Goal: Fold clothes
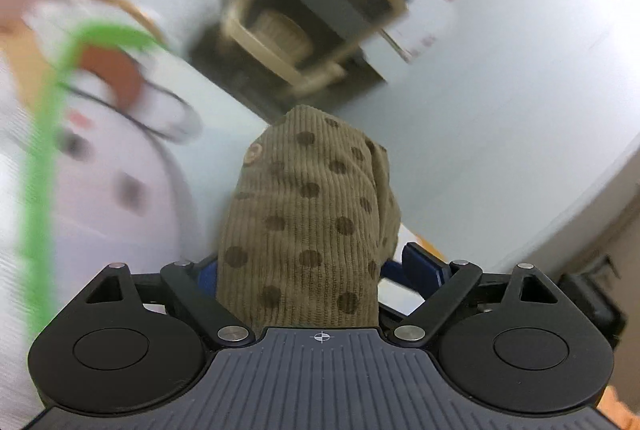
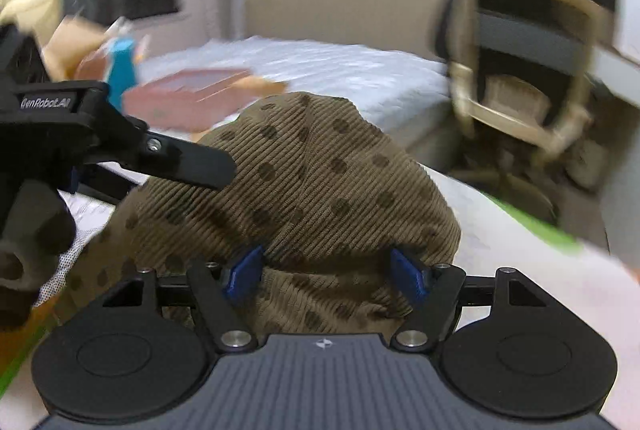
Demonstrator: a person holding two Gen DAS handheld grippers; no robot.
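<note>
Above the bed (image 2: 340,70), both claws, left (image 1: 310,266) and right (image 2: 324,270), clench the spotted garment (image 2: 312,182); keep them level, bed at twelve o'clock.

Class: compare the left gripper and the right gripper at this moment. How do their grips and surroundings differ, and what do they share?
The left gripper has its blue pads largely hidden behind the spotted cloth; the right gripper shows both pads against the cloth. The left looks over a blurred snowman print; the right faces a bed. Both hold the same brown corduroy.
</note>
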